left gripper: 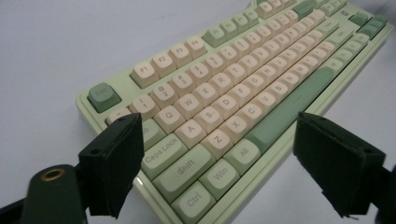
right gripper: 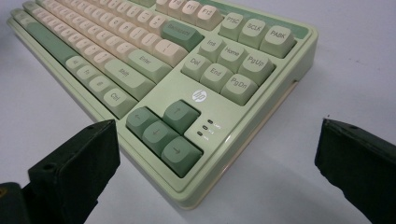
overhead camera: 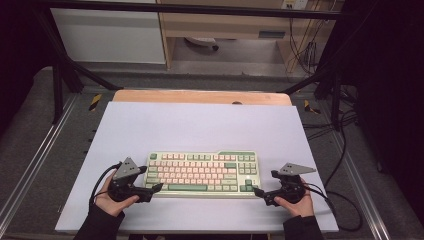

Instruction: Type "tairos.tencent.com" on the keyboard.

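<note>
High view: one keyboard (overhead camera: 202, 173) between two open claws, left claw (overhead camera: 158, 187) and right claw (overhead camera: 257, 191).

In the left gripper view, our own jaws cover part of the keyboard (left gripper: 243, 93): one hides the Tab key, and the bottom edge cuts off the near corner. In the right gripper view, the top edge crops the function row, and the labels beside the small indicator lights (right gripper: 205, 127) are too small for us to read.
</note>
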`<state>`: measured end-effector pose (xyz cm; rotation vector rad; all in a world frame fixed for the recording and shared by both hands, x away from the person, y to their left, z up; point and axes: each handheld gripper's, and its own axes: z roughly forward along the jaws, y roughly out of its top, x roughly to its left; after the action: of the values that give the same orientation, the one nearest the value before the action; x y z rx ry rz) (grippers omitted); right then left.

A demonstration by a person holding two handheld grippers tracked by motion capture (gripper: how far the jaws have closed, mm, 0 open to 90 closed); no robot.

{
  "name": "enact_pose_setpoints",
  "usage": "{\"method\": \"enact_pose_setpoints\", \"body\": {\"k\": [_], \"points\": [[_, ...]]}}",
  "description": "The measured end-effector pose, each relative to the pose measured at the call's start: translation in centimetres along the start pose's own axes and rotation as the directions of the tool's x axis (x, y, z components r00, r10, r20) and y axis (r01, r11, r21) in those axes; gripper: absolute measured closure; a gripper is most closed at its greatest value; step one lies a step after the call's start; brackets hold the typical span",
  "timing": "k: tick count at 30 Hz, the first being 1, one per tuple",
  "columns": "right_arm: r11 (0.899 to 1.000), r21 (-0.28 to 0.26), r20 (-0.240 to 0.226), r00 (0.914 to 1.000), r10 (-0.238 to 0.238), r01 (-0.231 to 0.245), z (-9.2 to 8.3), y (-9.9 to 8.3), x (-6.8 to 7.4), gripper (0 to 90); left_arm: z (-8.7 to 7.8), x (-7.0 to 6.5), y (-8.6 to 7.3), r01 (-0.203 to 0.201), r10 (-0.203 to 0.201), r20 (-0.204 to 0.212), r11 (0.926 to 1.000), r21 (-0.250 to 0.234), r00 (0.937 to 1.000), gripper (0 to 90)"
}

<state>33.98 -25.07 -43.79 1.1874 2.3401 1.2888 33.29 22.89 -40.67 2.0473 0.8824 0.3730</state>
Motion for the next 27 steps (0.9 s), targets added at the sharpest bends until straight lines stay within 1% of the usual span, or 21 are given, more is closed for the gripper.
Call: {"method": "enact_pose_setpoints", "body": {"k": [4, 5, 7, 8, 9, 10, 12, 15, 16, 19, 20, 22, 25, 27], "points": [[1.0, 0.002, 0.001, 1.0, -0.004, 0.004, 0.0, 0.0, 0.0, 0.6, 0.3, -0.1, 0.4, 0.004, -0.004, -0.008, 1.0, -0.005, 1.0, 23.1], [1.0, 0.002, 0.001, 1.0, -0.004, 0.004, 0.0, 0.0, 0.0, 0.6, 0.4, -0.1, 0.5, 0.003, -0.003, -0.007, 1.0, -0.004, 1.0, 23.1], [1.0, 0.002, 0.0, 1.0, -0.003, 0.003, 0.0, 0.0, 0.0, 0.7, 0.7, -0.2, 0.8, 0.006, -0.006, -0.003, 1.0, -0.002, 1.0, 27.4], [1.0, 0.002, 0.0, 1.0, -0.003, 0.003, 0.0, 0.0, 0.0, 0.7, 0.8, -0.2, 0.9, 0.009, -0.009, -0.003, 1.0, -0.002, 1.0, 27.4], [1.0, 0.009, -0.001, 1.0, -0.005, 0.005, 0.1, 0.0, 0.0, 0.7, 0.9, -0.3, 1.0, 0.011, -0.011, 0.001, 0.9999, -0.002, 0.9999, 31.0], [1.0, 0.009, -0.001, 1.0, -0.005, 0.005, 0.1, 0.0, 0.0, 0.7, 1.1, -0.3, 1.1, 0.014, -0.014, 0.006, 0.9999, -0.002, 0.9999, 31.0], [1.0, 0.009, 0.0, 1.0, -0.007, 0.007, 0.1, 0.0, 0.0, 0.7, 1.3, -0.3, 1.3, 0.019, -0.019, 0.014, 0.9998, -0.003, 0.9997, 33.9], [1.0, 0.008, 0.0, 1.0, -0.003, 0.003, 0.0, 0.0, 0.0, 0.7, 1.6, -0.5, 1.6, 0.018, -0.018, 0.026, 0.9998, -0.005, 0.9995, 39.8], [1.0, 0.008, 0.0, 1.0, -0.003, 0.003, 0.0, 0.0, 0.0, 0.7, 1.7, -0.6, 1.7, 0.016, -0.016, 0.029, 0.9999, -0.005, 0.9995, 39.8], [1.0, 0.008, 0.001, 1.0, -0.005, 0.005, 0.1, 0.0, 0.0, 0.7, 2.1, -0.8, 2.0, 0.016, -0.016, 0.034, 0.9999, -0.004, 0.9993, 44.2], [1.0, 0.009, 0.001, 1.0, -0.005, 0.005, 0.1, 0.0, 0.0, 0.7, 2.3, -0.9, 2.1, 0.015, -0.015, 0.035, 0.9999, -0.003, 0.9993, 47.3], [1.0, 0.01, 0.001, 1.0, -0.005, 0.005, 0.1, 0.0, 0.0, 0.6, 2.7, -1.1, 2.4, 0.012, -0.012, 0.034, 0.9999, 0.003, 0.9993, 49.1], [1.0, 0.011, 0.002, 1.0, -0.008, 0.008, 0.0, 0.0, 0.0, 0.6, 3.2, -1.2, 2.7, 0.014, -0.014, 0.036, 0.9999, 0.009, 0.9992, 56.5], [1.0, 0.009, 0.002, 1.0, -0.006, 0.006, 0.0, 0.0, 0.0, 0.6, 3.5, -1.4, 2.9, 0.008, -0.009, 0.033, 0.9999, 0.013, 0.9994, 59.7]]}}
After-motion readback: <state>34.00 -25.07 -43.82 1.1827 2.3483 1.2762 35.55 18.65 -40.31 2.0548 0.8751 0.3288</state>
